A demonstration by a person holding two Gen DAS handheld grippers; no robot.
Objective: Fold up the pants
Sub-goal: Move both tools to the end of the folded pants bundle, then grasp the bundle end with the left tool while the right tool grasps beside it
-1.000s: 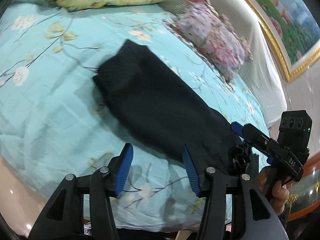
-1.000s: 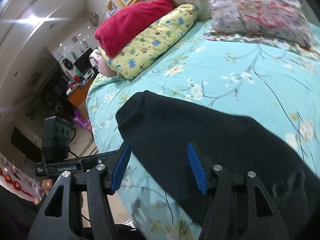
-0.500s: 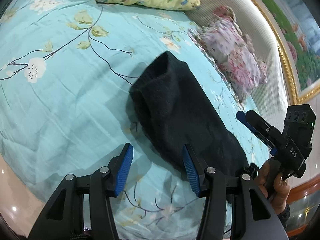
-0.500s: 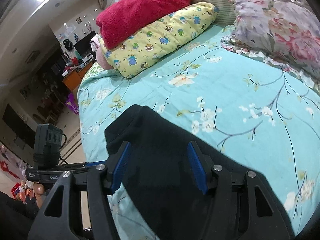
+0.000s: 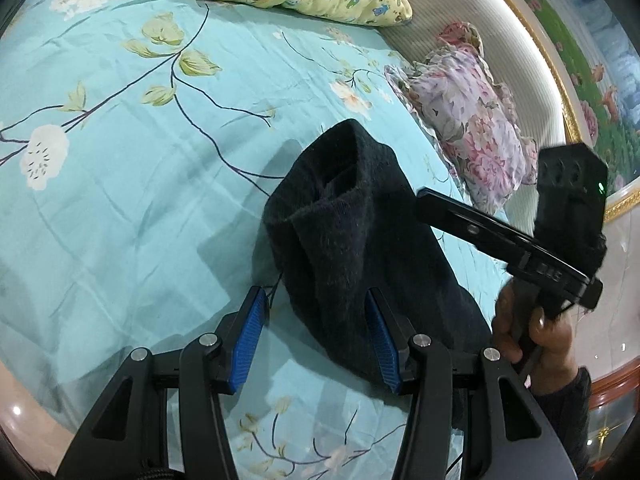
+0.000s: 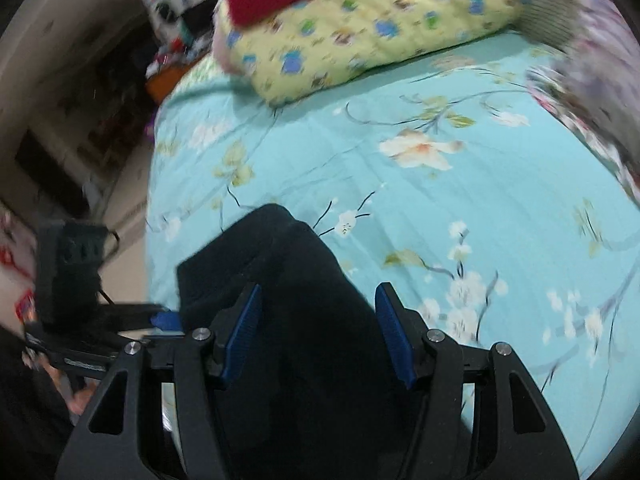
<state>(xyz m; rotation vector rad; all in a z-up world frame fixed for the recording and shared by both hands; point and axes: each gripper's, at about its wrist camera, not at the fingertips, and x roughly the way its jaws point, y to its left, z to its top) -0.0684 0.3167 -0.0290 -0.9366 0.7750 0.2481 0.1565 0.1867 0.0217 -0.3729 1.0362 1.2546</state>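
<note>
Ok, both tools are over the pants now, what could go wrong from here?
1. The pants lie bunched near the bed edge; a pull could drag them off.
2. The right tool view is blurred, so aim may suffer.
3. The open left tool may pinch the sheet too.

Both wrist views closely overlook the pants (image 5: 352,240) from opposite sides.
</note>
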